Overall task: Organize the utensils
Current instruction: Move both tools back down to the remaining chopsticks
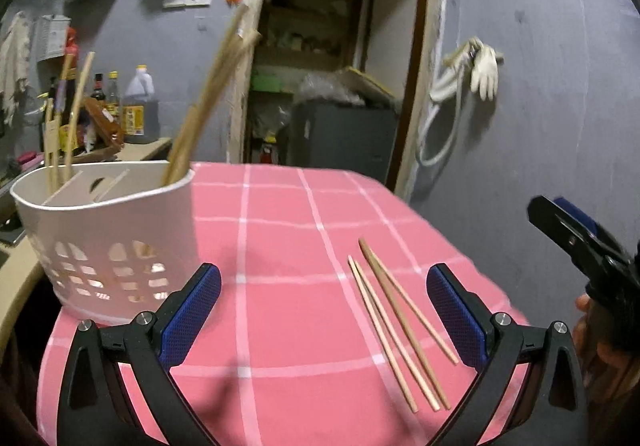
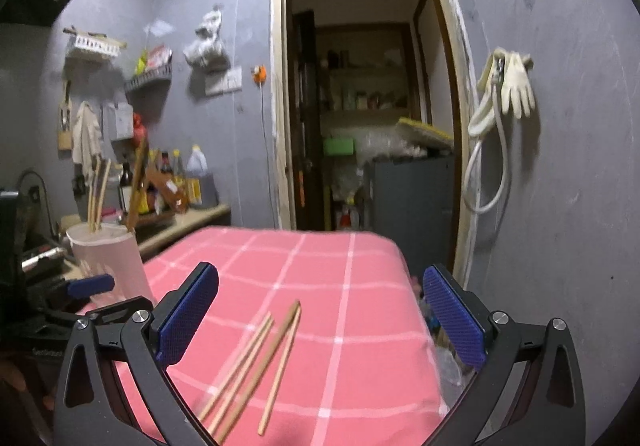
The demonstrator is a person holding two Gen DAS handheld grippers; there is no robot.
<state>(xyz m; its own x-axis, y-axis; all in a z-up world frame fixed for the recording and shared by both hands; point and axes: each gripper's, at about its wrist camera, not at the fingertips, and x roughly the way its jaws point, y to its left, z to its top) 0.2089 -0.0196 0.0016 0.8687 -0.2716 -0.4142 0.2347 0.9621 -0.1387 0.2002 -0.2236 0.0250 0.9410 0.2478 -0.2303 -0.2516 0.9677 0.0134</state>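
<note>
Both grippers, the left gripper (image 1: pixel 324 314) and the right gripper (image 2: pixel 320 314), are hanging spread wide and gripping nothing above the pink checked tablecloth (image 1: pixel 280 213). Four chopsticks (image 1: pixel 400 330) are lying loose on the cloth, well apart from the white basket (image 1: pixel 108 230), which is holding more chopsticks upright.

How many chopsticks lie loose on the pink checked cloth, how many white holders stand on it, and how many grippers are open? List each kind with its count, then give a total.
Loose chopsticks on the cloth: 4
White holder: 1
Open grippers, left gripper and right gripper: 2
Total: 7
</note>
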